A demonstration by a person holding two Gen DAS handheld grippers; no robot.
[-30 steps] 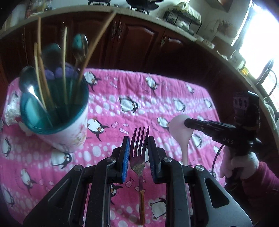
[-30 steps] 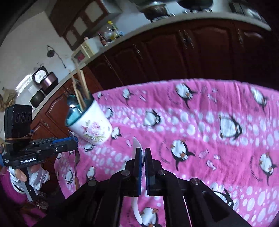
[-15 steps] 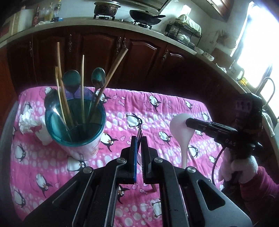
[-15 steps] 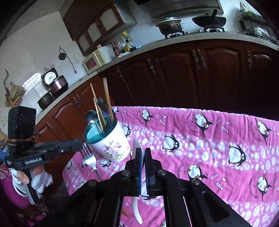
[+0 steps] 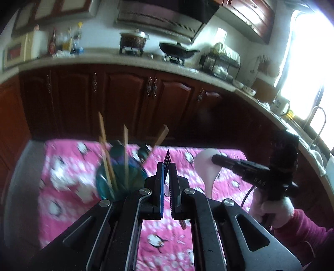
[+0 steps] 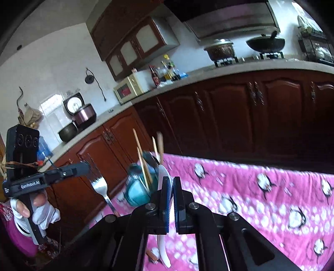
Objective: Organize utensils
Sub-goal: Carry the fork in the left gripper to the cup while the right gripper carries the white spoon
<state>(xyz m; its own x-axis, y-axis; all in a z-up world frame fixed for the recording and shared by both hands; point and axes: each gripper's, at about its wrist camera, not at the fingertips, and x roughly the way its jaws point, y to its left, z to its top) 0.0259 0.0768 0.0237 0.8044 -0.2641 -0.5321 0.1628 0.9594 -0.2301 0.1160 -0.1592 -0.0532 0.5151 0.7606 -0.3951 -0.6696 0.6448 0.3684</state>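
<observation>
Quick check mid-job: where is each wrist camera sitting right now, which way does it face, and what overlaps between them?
Left wrist: on the left gripper, shut on the fork, facing the cabinets; shows the right gripper and gloved right hand.
Right wrist: on the right gripper, shut on the white spoon, facing the counter; shows the left hand.
Shared: utensil cup, pink penguin cloth.

Home kitchen. Evidence: dark wood base cabinets under light countertop; gas stove with lidded pot and wok; range hood; microwave; rice cooker; dish rack; faucet beside window.
</observation>
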